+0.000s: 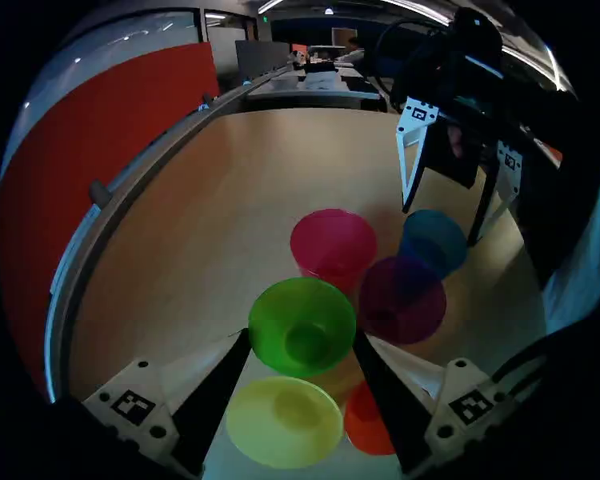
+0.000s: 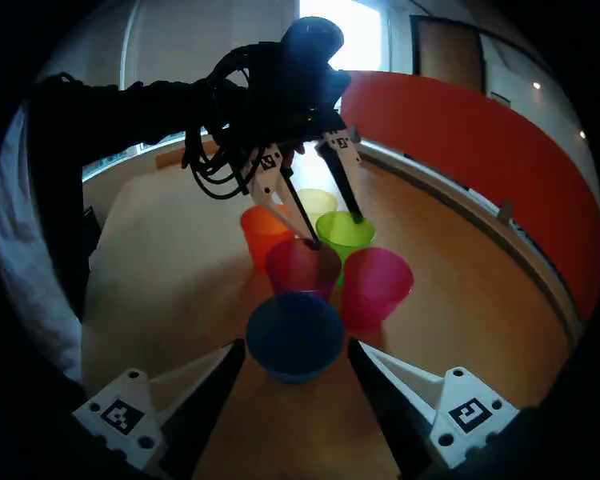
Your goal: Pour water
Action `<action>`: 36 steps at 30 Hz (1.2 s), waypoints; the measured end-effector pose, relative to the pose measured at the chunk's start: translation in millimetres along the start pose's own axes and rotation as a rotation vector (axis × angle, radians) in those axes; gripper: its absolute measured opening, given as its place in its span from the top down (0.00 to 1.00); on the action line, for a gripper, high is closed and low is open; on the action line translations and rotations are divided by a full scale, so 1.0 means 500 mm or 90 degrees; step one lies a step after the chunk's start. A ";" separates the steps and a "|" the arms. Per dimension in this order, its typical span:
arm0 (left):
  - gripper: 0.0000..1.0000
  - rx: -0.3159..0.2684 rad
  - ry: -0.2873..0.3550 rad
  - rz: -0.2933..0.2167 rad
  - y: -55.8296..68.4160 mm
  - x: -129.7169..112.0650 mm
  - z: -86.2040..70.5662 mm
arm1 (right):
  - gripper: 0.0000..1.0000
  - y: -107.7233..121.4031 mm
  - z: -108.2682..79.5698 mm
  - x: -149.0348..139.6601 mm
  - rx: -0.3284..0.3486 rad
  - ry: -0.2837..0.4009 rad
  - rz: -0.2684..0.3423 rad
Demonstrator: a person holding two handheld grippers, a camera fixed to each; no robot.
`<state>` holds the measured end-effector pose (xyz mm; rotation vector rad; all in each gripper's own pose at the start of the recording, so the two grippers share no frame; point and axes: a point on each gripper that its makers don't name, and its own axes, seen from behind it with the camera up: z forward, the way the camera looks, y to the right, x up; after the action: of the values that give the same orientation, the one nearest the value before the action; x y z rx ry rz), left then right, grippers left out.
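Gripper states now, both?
Left gripper: around the green cup, grip cannot be told.
Right gripper: around the blue cup, grip cannot be told.

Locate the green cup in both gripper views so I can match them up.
Left gripper view: the green cup sits low and centre, inside the left gripper, just beyond the yellow cup.
Right gripper view: the green cup is just above centre, at the tips of the left gripper reaching in from the far side.
Shared landmark: the pink cup stands right beside it.
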<state>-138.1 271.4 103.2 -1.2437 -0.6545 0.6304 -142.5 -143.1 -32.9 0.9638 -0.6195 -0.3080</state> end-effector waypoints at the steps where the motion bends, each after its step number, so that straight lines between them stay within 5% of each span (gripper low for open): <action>1: 0.07 0.000 0.000 0.000 -0.001 -0.001 0.002 | 0.00 0.000 0.000 0.000 0.000 0.000 0.000; 20: 0.14 -0.002 0.002 -0.017 0.000 -0.003 0.011 | 0.00 -0.002 0.005 -0.002 0.002 -0.001 -0.001; 36: 0.14 0.002 0.004 -0.015 0.003 -0.002 0.010 | 0.00 -0.007 0.048 -0.001 0.010 0.006 0.004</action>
<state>-142.5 273.9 102.6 -1.2336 -0.6614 0.6076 -157.7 -160.5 -26.0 0.9770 -0.6167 -0.2935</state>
